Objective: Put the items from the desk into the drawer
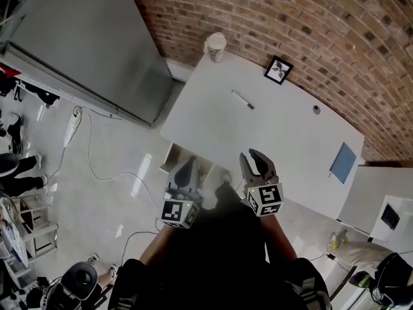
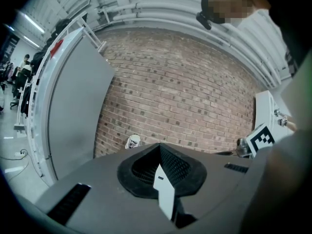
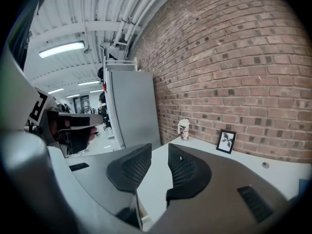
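"Where are the desk things?"
"The marker (image 1: 242, 100), paper cup (image 1: 215, 46), picture frame (image 1: 278, 70) and blue notebook (image 1: 342, 163) sit on the white tabletop (image 1: 290, 141)."
"And the grippers?"
"On the left gripper (image 1: 188, 170) the fingers are pressed together. On the right gripper (image 1: 258, 163) they stand slightly apart, holding nothing."

Bright, even indoor light washes the white desk (image 1: 277, 134), seen from the head view. A streak of glare shines on the pale floor (image 1: 116, 166) left of the desk. In the right gripper view a ceiling strip lamp (image 3: 59, 48) glows high above and left of the desk. Wide-angle lenses bow the brick wall (image 1: 310, 24) behind the desk, darken the frame corners and leave the nearest foreground soft.
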A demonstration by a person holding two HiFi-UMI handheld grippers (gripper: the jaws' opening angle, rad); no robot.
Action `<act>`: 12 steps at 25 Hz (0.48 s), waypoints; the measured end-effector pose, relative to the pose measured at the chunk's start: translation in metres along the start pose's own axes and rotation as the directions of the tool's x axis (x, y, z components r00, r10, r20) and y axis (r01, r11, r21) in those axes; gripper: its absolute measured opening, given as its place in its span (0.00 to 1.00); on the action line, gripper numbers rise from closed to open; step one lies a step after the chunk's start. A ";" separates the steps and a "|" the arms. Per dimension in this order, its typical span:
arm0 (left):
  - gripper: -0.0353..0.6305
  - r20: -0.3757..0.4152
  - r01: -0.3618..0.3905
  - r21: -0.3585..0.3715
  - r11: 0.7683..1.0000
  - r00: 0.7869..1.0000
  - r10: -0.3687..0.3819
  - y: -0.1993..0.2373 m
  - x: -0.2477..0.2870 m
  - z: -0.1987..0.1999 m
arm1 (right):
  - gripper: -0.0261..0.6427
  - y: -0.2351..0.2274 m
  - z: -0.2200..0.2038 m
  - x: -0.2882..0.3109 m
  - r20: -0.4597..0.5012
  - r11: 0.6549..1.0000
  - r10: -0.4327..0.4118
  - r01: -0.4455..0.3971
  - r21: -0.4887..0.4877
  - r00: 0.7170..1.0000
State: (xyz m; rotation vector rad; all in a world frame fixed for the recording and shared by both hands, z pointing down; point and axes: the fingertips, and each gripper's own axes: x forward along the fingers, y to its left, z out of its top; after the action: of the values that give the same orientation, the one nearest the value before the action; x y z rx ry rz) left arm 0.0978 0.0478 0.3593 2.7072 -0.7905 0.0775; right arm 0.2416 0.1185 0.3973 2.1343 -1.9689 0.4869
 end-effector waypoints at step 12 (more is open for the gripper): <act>0.05 -0.015 -0.067 -0.011 0.998 0.998 0.067 -0.035 0.070 0.002 | 0.19 -0.099 -0.004 0.066 -0.103 0.996 0.079 -0.082 -0.025 0.992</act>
State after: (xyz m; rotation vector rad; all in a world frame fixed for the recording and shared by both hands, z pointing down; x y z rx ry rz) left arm 0.1752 0.0392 0.3574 2.6663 -0.8751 0.1082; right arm 0.3434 0.0684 0.4325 1.9782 -1.9992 0.5659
